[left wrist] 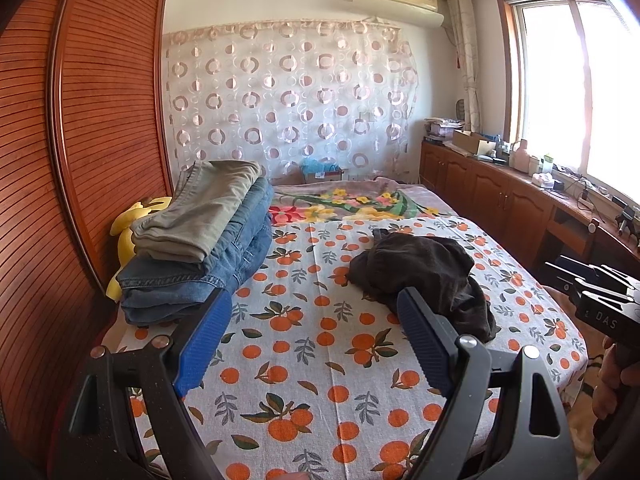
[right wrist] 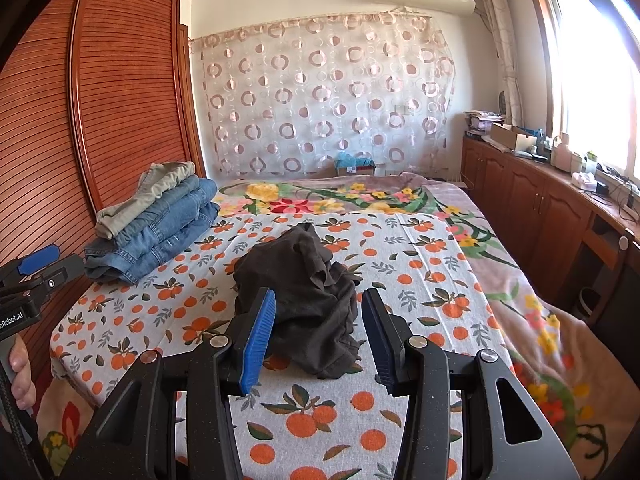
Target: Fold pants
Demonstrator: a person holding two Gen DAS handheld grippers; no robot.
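We see dark pants [right wrist: 306, 300] crumpled mid-bed [right wrist: 400, 420], folded stack [right wrist: 156, 224] at ten o'clock; left tongs [left wrist: 314, 344] and right tongs [right wrist: 320, 338] gape, holding nothing.

In the left wrist view, the yellow plush toy [left wrist: 128, 226] at centre left was mostly hidden behind the stack of folded khaki and blue denim trousers [left wrist: 200, 248]. The right black gripper [left wrist: 600, 300] was cut off by the right edge, its fingertips out of sight. The small bottles and clutter on the wooden window counter [right wrist: 580, 168] at right were too small to identify. The crumpled dark brown pants [right wrist: 304, 292] hid their own legs and waistband in the heap.
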